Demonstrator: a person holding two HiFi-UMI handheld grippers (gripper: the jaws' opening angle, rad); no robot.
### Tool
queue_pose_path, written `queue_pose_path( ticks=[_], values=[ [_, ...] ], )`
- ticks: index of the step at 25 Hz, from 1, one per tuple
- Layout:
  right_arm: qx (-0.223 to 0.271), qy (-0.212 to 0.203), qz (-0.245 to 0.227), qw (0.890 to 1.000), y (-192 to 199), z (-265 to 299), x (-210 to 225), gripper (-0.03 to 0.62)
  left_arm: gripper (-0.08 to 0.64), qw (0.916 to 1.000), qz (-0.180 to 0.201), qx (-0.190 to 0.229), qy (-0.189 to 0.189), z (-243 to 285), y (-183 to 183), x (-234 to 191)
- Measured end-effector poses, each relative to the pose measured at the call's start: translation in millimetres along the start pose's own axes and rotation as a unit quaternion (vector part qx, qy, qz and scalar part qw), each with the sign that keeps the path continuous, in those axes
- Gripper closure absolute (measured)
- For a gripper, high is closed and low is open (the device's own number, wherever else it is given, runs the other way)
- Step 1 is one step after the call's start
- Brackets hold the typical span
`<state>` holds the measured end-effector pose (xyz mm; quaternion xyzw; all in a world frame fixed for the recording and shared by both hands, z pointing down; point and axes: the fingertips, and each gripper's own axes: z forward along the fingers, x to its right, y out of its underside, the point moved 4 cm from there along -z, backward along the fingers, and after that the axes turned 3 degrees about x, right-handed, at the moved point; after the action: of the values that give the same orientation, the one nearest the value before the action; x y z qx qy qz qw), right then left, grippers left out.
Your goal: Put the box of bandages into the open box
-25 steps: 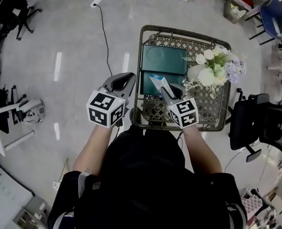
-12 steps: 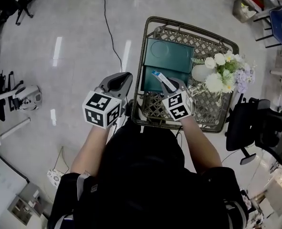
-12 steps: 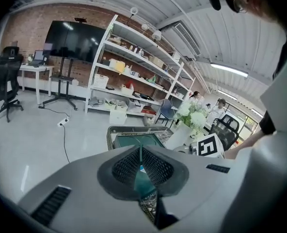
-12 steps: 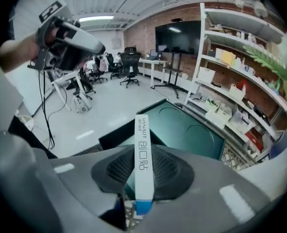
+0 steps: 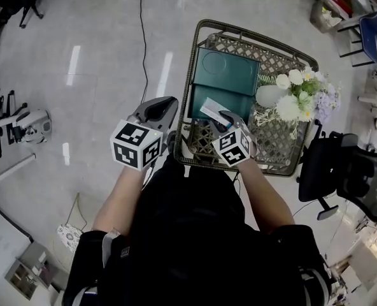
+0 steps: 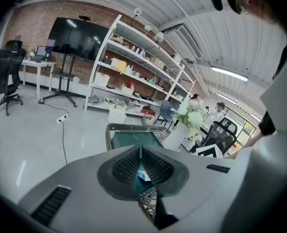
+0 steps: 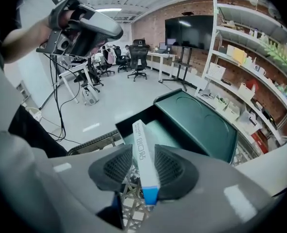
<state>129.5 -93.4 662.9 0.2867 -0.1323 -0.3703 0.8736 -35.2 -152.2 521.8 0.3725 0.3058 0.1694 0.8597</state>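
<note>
**Hidden or unclear**
- In the head view the right tool's (image 7: 142,148) jaws sit mostly under its marker cube (image 5: 232,147), which also covers the near end of the bandage box (image 7: 144,165).
- In the right gripper view the pads cover both broad faces of the bandage box. Only its narrow top edge and blue end show, and the print on that edge is not legible.
- The left gripper view shows just a blue-and-white sliver of the bandage box through the slit behind the closed tips.
- No view shows whether the bandage box touches the open box (image 7: 197,123) beneath it.
- Whatever carries the basket (image 5: 274,142) is hidden under it.

**Tools**
- Left tool (image 6: 141,153): the jaws meet at the tips and nothing is between them. It is held outside the basket's left rim.
- Right tool: the jaws are opening. The bandage box stands between the pads, and a slim gap shows along one side.

**Position of the bandage box**
- It is inside the basket, between the right tool's pads.
- Its far end reaches over the tray half of the open box, whose lid lies flat beyond it.
- The flowers (image 5: 297,94) stand well apart, to the right.

**Orientation**
- The bandage box stands on a narrow edge.
- Its long axis runs along the jaws, away from the person and slightly left.
- The white end is the far end and the blue end is nearest the tool's body.
</note>
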Motion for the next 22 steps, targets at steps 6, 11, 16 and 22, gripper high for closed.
queue_pose_path(
  ticks=[6,11,16,22],
  values=[
    [-0.029,-0.011,0.028,0.999,18,3,-4,0.442,0.54,1.0,-0.005,-0.002,0.003,-12,10,2],
    [-0.051,0.018,0.015,0.998,23,7,13,0.466,0.54,1.0,-0.007,-0.001,0.001,-26,17,0],
    [-0.073,0.006,-0.012,0.997,23,12,19,0.487,0.54,1.0,-0.006,-0.004,0.002,-40,28,-2],
    [-0.085,-0.035,-0.103,0.99,15,15,2,0.505,0.54,0.9999,-0.009,-0.008,0.01,-43,34,-1]
  ],
)
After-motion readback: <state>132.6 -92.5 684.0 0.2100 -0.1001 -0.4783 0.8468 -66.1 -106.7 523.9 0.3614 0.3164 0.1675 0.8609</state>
